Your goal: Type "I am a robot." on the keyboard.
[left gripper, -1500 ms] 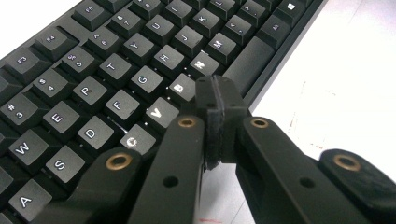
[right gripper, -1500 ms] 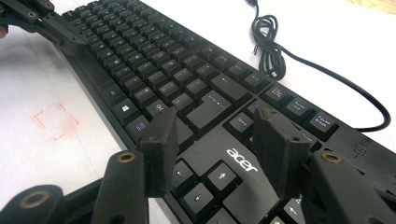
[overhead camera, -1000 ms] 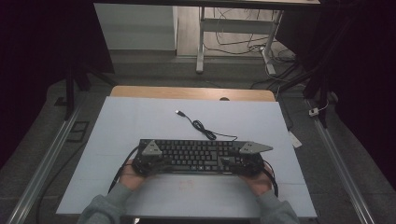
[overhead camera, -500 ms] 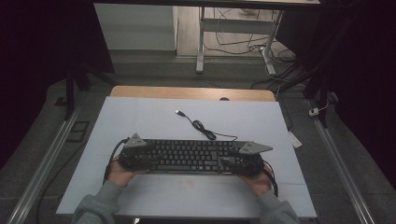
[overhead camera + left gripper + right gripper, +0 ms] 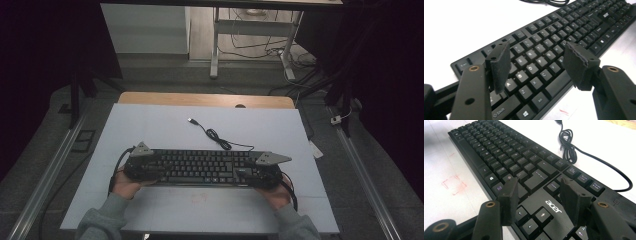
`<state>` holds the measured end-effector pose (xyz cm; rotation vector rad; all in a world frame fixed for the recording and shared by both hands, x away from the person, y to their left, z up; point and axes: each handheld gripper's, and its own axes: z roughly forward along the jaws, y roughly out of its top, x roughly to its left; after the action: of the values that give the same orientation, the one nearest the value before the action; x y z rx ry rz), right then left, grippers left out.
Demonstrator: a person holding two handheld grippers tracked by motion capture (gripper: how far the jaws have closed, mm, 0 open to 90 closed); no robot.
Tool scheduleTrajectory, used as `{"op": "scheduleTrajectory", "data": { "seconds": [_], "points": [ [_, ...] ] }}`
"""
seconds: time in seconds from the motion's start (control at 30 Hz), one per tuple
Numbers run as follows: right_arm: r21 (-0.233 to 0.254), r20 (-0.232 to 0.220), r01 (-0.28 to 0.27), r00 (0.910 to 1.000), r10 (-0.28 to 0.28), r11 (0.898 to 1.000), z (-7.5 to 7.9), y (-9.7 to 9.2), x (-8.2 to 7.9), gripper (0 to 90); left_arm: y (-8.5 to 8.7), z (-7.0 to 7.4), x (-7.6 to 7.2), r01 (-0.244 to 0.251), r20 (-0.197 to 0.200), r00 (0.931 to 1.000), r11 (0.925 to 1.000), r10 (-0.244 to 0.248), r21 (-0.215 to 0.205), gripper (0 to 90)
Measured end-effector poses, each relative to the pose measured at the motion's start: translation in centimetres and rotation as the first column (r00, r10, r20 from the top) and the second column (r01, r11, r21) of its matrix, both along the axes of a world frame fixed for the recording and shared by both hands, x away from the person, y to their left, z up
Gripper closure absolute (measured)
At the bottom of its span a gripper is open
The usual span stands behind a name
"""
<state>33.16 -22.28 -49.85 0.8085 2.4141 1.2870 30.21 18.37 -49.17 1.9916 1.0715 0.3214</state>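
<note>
Black plastic Acer keyboard lies flat near front edge of white table. Left gripper & right gripper hover over its 2 ends, jaws open, nothing gripped yet; lift remains.

Lab: railed test table, floor cables

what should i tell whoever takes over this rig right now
Left claw: open, over the left end of the Acer keyboard, above the letter keys, gripping nothing.
Right claw: open, over the right end by the arrow keys, gripping nothing.
The keyboard lies flat on the white table; its USB cable trails loose behind it, unplugged.
Done: both claws placed at the ends.
Left: probably grip or press; not yet begun.
</note>
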Motion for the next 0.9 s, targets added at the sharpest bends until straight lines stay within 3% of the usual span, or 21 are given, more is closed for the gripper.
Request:
{"op": "scheduleTrajectory", "data": {
  "seconds": [0.43,0.7,0.9],
  "points": [
    [-0.006,-0.004,0.002,1.0000,-0.002,1.000,-0.1,0.1,0.0,49.2,0.4,-0.2,0.2,-0.038,-0.002,0.9993,0.9989,0.038,0.027,43.0],
    [-0.013,-0.004,0.001,1.0000,-0.001,1.000,-0.2,0.1,0.1,49.2,1.0,-0.8,0.5,-0.053,-0.010,0.9985,0.9963,0.053,0.068,60.8],
    [-0.012,-0.006,-0.004,1.0000,0.004,1.000,-0.3,0.2,0.1,49.1,1.2,-1.4,0.8,-0.035,-0.034,0.9987,0.9938,0.039,0.105,83.4]
  ]
}}
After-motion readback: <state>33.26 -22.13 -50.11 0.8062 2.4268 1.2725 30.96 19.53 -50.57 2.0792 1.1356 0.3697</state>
